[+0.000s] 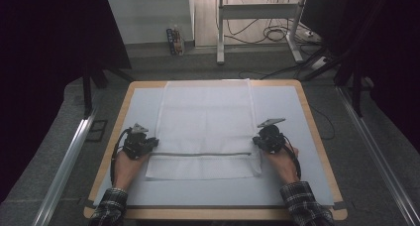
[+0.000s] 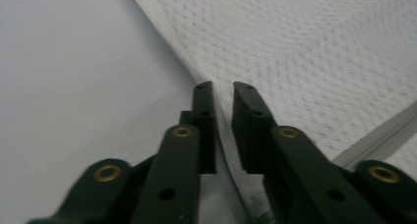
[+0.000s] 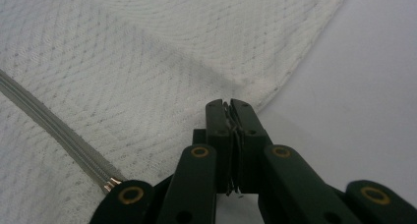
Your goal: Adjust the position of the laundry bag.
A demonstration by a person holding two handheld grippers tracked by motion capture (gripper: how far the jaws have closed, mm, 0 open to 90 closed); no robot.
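A white mesh cloth (image 1: 205, 122) with a grey zipper (image 1: 200, 154) across its near part lies flat on the table's pale mat (image 1: 138, 107). My left gripper (image 1: 153, 142) is at the cloth's left edge, level with the zipper. In the left gripper view its jaws (image 2: 221, 89) stand a little apart, and the cloth (image 2: 305, 47) edge runs into the gap between them. My right gripper (image 1: 256, 141) is at the cloth's right edge. In the right gripper view it (image 3: 227, 105) is shut on the edge of the cloth (image 3: 123, 62), beside the zipper's (image 3: 44, 116) end.
The mat covers a wooden table (image 1: 223, 213) whose rim shows all round. Beyond the far edge, the floor holds desk legs (image 1: 220, 32), loose cables (image 1: 277, 32) and a small box (image 1: 174, 40). Metal rails (image 1: 64, 166) run along both sides.
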